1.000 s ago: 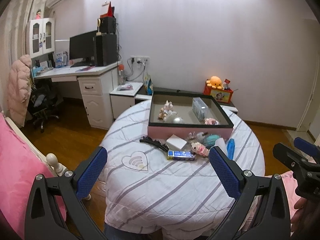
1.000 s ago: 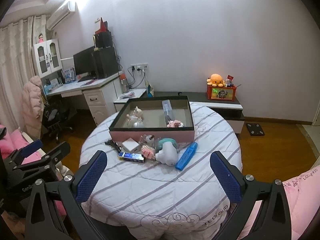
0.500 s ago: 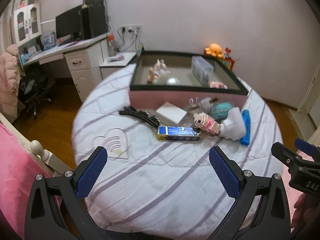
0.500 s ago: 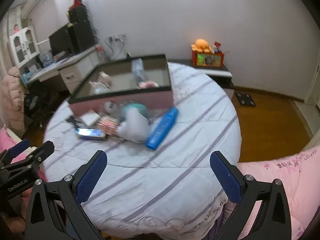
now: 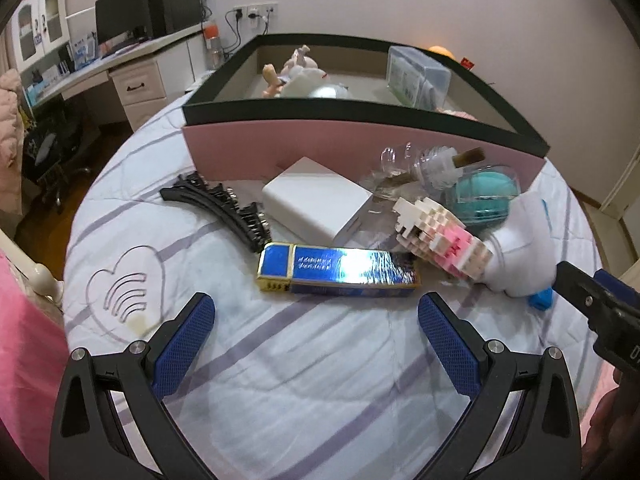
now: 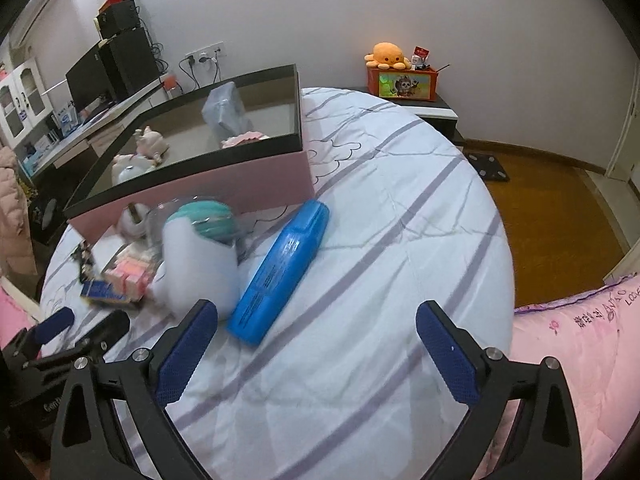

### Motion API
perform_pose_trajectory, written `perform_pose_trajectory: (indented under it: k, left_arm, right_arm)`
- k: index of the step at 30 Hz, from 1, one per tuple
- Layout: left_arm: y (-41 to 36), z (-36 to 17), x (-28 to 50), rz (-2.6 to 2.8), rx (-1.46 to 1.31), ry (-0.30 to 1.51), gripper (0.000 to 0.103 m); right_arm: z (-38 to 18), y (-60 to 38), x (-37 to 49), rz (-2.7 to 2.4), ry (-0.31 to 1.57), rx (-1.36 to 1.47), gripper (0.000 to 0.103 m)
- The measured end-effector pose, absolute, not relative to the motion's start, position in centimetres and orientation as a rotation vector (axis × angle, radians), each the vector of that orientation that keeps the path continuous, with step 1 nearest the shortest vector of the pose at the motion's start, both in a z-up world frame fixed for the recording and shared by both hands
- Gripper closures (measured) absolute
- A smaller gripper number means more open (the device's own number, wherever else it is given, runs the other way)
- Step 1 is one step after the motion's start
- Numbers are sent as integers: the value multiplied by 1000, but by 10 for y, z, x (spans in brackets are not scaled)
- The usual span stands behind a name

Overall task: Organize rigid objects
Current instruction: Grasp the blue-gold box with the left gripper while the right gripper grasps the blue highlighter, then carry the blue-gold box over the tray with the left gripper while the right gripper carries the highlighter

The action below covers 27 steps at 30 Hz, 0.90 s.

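On the round striped table [image 5: 304, 392] a pink box with a dark rim [image 5: 360, 148] holds several toys. In front of it lie a black comb-like clip [image 5: 224, 208], a white block [image 5: 316, 204], a shiny blue-and-gold box [image 5: 340, 268], a pink-and-white brick figure [image 5: 444, 236], a teal item in clear plastic [image 5: 484, 196] and a white toy [image 5: 524, 252]. My left gripper [image 5: 316, 332] hangs open just short of the blue-and-gold box. My right gripper [image 6: 316, 336] is open near the blue case [image 6: 280, 276] and the white toy [image 6: 196, 268].
A white desk with a monitor [image 5: 132, 16] stands at the back left. An orange box with a plush toy [image 6: 404, 80] sits on a low cabinet behind the table. Pink bedding [image 6: 580, 360] lies at the right and wooden floor [image 6: 552, 208] beyond.
Both grippers have moved forward and down toward the table; the loose objects now look much nearer. Both stay open and nothing has been picked up.
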<state>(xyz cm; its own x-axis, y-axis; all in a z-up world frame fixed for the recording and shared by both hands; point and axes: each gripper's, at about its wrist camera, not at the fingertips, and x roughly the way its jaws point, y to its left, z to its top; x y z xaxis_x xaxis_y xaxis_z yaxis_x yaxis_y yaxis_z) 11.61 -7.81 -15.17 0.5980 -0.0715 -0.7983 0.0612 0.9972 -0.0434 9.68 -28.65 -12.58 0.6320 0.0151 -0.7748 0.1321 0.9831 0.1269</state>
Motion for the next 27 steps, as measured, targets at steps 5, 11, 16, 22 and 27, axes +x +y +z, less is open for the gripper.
perform_pose_trajectory:
  k: [5, 11, 16, 22, 27]
  left_arm:
    - [-82, -152, 127, -65, -17, 930, 0]
    - [-86, -153, 139, -48, 2, 942, 0]
    - [-81, -151, 135, -82, -32, 920, 15]
    - [-69, -148, 125, -126, -64, 904, 18]
    - [-66, -148, 116, -139, -72, 898, 18]
  right_arm:
    - [-133, -293, 113, -79, 892, 201, 4]
    - [-140, -290, 125, -87, 903, 173, 11]
    - [-143, -283, 131, -90, 900, 103, 19]
    - [-141, -276, 121, -69, 883, 25, 56]
    - [-138, -273, 114, -49, 874, 29, 77]
